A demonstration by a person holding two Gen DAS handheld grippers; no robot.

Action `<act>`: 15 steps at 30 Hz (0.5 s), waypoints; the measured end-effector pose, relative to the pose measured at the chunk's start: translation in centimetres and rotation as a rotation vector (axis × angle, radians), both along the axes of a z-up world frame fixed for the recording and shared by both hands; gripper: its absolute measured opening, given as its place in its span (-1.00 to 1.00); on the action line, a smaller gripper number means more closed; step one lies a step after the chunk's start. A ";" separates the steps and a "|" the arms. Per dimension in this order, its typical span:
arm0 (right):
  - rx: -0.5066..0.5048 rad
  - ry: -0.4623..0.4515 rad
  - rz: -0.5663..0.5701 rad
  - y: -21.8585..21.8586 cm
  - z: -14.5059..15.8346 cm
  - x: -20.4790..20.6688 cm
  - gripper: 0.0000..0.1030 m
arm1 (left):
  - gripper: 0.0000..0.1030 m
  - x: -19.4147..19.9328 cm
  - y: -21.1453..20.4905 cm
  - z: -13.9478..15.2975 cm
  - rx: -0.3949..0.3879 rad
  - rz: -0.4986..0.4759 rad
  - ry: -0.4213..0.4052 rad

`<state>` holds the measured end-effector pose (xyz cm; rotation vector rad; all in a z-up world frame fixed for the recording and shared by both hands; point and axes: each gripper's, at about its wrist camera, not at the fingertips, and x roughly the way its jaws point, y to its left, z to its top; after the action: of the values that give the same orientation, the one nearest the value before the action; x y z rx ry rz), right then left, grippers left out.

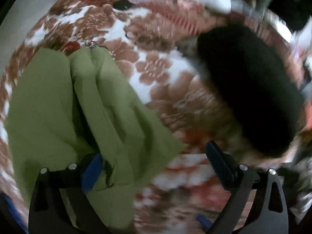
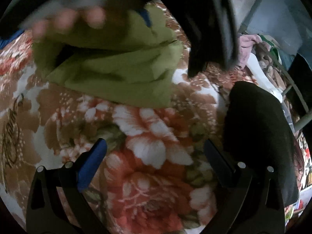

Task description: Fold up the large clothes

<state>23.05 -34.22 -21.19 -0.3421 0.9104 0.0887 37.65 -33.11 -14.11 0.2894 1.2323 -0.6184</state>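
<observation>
A green garment (image 1: 81,105) lies bunched in long folds on the floral blanket (image 1: 156,72). In the left wrist view its near edge drapes over the left finger's blue pad (image 1: 92,172). My left gripper (image 1: 154,165) has its jaws wide apart and grips nothing. In the right wrist view the green garment (image 2: 117,68) lies ahead at the top, partly under a blurred hand (image 2: 66,21). My right gripper (image 2: 156,156) is open and empty above the blanket (image 2: 152,156).
A folded black garment (image 1: 251,91) lies on the blanket to the right, also in the right wrist view (image 2: 259,136). A dark cloth (image 2: 210,29) hangs at the top. A metal frame (image 2: 298,97) and clutter stand at far right.
</observation>
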 end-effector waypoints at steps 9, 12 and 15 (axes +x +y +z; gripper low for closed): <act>0.163 -0.118 -0.053 0.1 8.4 5.0 0.91 | 0.89 2.1 11.0 11.3 -0.328 0.166 -0.088; 0.223 -0.155 -0.043 1.0 11.3 7.3 0.91 | 0.89 2.8 14.7 12.2 -0.226 0.216 -0.188; 0.299 -0.142 0.014 3.8 13.4 10.3 0.91 | 0.89 3.6 17.8 11.5 -0.109 0.273 -0.232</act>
<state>33.33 -30.43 -7.80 -0.0755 0.7413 0.2083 41.24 -15.29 -2.61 0.0953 0.9896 -0.4009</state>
